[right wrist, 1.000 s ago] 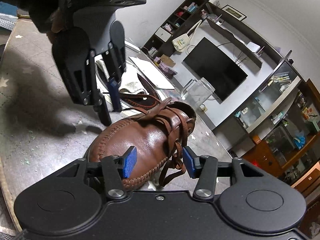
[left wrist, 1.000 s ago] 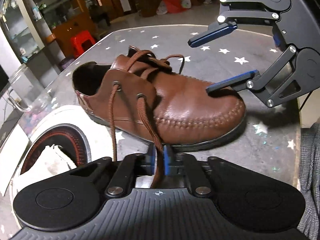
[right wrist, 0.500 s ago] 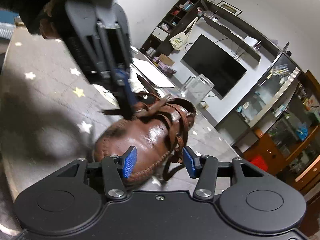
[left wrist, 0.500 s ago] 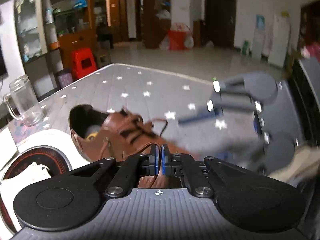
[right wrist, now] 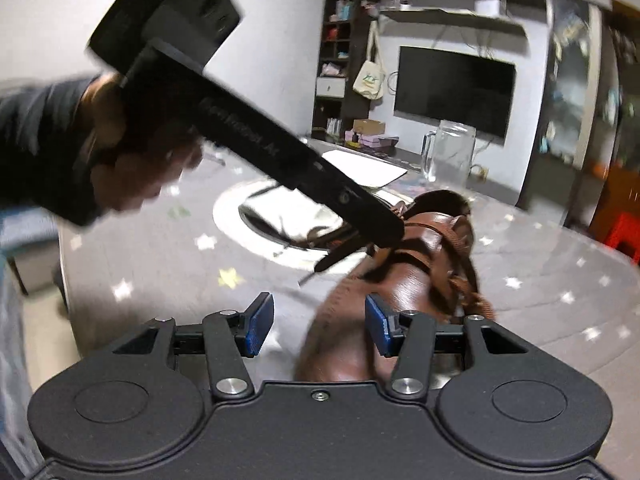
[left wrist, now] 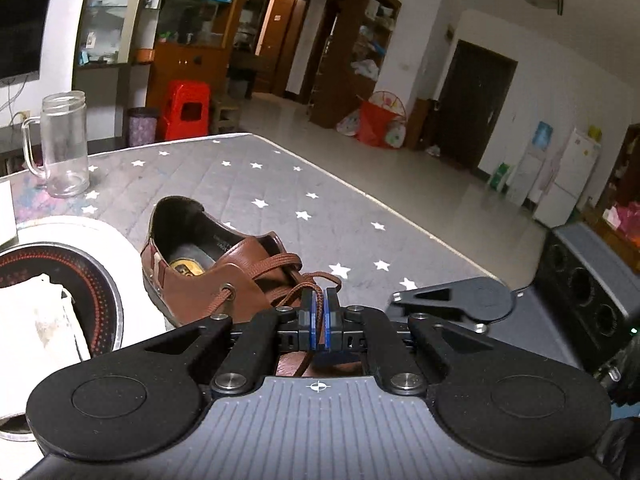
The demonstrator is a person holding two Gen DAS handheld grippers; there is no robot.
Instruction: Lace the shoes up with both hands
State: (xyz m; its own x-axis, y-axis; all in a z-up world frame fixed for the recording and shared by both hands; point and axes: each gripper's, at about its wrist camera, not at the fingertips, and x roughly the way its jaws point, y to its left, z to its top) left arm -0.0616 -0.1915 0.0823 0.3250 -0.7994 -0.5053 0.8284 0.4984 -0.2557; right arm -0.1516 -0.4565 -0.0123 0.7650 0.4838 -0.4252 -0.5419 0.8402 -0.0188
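Observation:
A brown leather shoe (left wrist: 224,280) lies on the grey star-patterned table (left wrist: 248,184), heel to the far left. My left gripper (left wrist: 319,320) is shut on a brown lace (left wrist: 318,304) that runs from the shoe's eyelets, and it sits over the middle of the shoe. My right gripper (right wrist: 318,320) is open and empty above the shoe's toe (right wrist: 360,312). In the right wrist view the left gripper's body (right wrist: 280,160) crosses over the shoe with a hand holding it. Part of the right gripper (left wrist: 460,300) shows at the right in the left wrist view.
A glass mug (left wrist: 64,144) stands at the table's far left. A round white cooker (left wrist: 80,264) with a cloth (left wrist: 36,328) on it lies left of the shoe. The table's far edge (left wrist: 400,216) runs diagonally behind the shoe. A white sheet (right wrist: 360,164) lies near the mug.
My left gripper has pulled the lace up and over toward the shoe's middle, tilting its view upward. My right gripper stayed open and shifted over the toe.

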